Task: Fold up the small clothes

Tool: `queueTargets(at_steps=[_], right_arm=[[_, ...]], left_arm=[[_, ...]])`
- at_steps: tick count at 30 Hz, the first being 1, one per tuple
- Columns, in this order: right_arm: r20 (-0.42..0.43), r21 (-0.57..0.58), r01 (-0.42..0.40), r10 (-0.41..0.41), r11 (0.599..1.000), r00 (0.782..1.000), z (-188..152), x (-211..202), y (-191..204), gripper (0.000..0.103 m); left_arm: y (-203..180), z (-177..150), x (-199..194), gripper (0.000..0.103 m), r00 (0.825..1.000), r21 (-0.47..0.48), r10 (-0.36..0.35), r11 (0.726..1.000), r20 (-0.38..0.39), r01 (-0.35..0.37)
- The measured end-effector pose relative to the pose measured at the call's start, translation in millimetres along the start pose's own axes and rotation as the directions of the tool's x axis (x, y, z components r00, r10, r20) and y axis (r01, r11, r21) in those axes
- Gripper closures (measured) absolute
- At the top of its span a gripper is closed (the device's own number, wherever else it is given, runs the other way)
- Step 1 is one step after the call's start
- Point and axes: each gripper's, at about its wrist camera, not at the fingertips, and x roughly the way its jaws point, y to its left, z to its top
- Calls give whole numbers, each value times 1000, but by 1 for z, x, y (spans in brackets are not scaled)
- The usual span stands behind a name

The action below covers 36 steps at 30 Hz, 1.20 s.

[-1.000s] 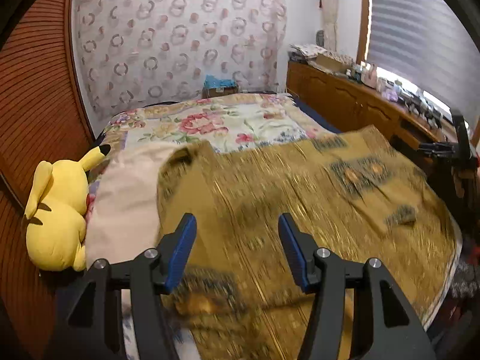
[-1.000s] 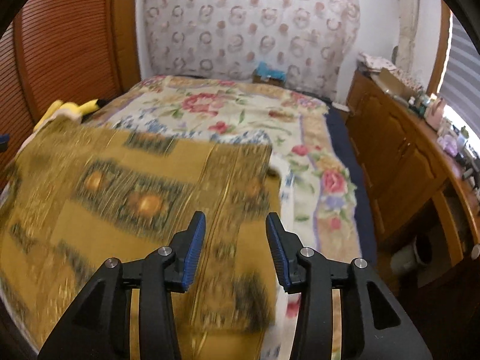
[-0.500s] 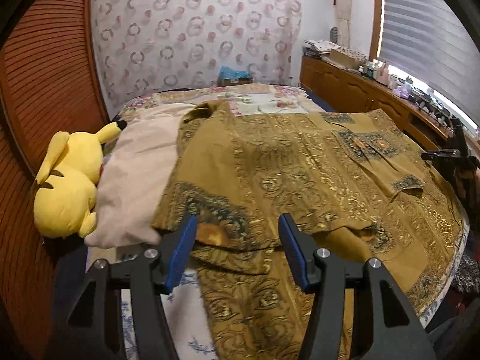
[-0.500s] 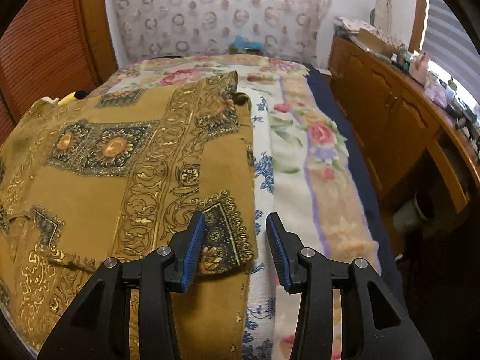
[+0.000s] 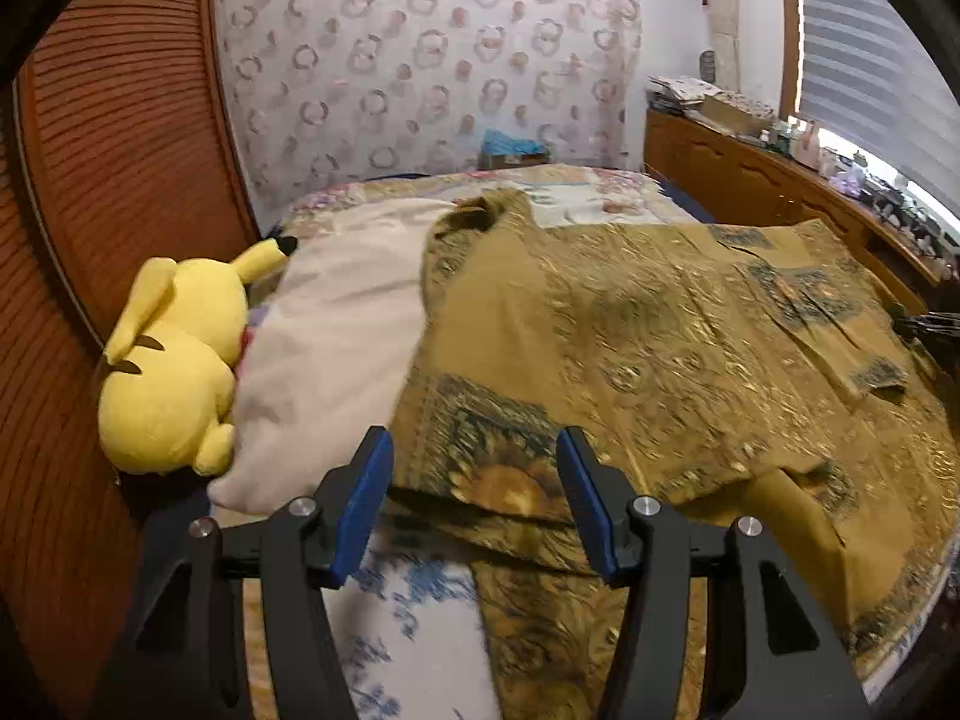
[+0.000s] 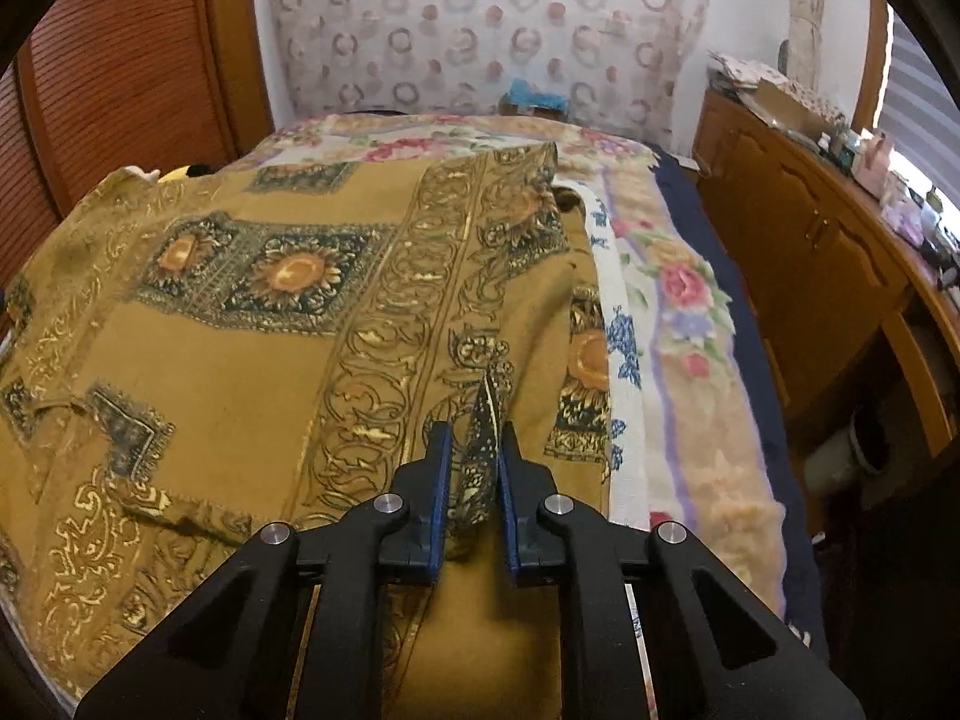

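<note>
Between the right gripper's (image 6: 474,450) blue pads sits a pinched-up ridge of the mustard patterned garment (image 6: 288,324); its jaws have just been closing, and both pads now press on that fold, so the cloth is gripped. To the left of this gripper and ahead of it the garment lies spread flat over the bed, dark medallion panels and gold scrollwork facing up. Just to the right of the pads the garment's edge ends, and a floral blanket (image 6: 678,312) runs alongside it. Further right stands a wooden cabinet (image 6: 798,252), its top cluttered with small items.

Left gripper (image 5: 474,480): jaws parted, pads apart, nothing clamped. The garment's near corner, bearing a sunflower-like medallion, lies between and just beyond the fingertips; this part of the left wrist view is smeared, so whether the pads touch the fabric cannot be told, though they appear to hang just above it. Beyond and to the right of this gripper the same garment (image 5: 660,330) covers most of the bed, with a folded-over flap near its right side. To the left of the pads a pale pink pillow (image 5: 336,348) lies partly under the garment's edge. A yellow plush toy (image 5: 174,366) rests against the pillow's left side, next to a ribbed wooden panel (image 5: 120,138). Directly below the left gripper a patch of white bedding with blue print shows.
</note>
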Motion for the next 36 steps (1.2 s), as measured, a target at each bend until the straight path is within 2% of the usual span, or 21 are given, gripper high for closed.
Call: queueTargets(at_steps=[5,8,10,12,15,18,22,24,29,34,36], right_arm=[[5,11,-5,4,1000,1000,-1,0,-1,92],[2,11,-4,3,1000,1000,0,0,-1,92],[3,8,-1,1,1000,1000,0,0,-2,92],[3,3,6,-6,1000,1000,-1,0,-2,92],[4,-1,10,-10,1000,1000,-1,0,-2,92],[4,-2,13,-13,1000,1000,-1,-1,-1,92],[4,-4,15,-15,1000,1000,-1,-1,-1,92],[7,-12,21,-21,1000,1000,0,-2,-2,99],[54,18,-20,19,1000,998,4,-23,-8,102],[121,-4,-58,58,998,991,18,-66,-5,102],[140,-23,-68,70,997,988,22,-84,-2,102]], left_arm=[[2,3,15,47,999,22,15,1000,-38,-14],[-1,3,24,57,997,35,17,999,-75,-14],[-4,1,28,72,995,56,30,998,-91,-24],[-8,0,29,91,994,82,50,996,-100,-41],[-16,3,18,100,996,106,66,993,-67,-59],[-23,14,-6,102,1000,89,25,996,3,-25],[-31,28,-26,103,997,59,-62,997,48,59],[-35,33,-32,103,993,38,-102,994,61,99],[-38,35,-58,103,974,-10,-197,980,113,199],[-32,27,-88,103,949,-66,-263,958,171,278],[-26,21,-96,103,945,-82,-268,955,186,286]])
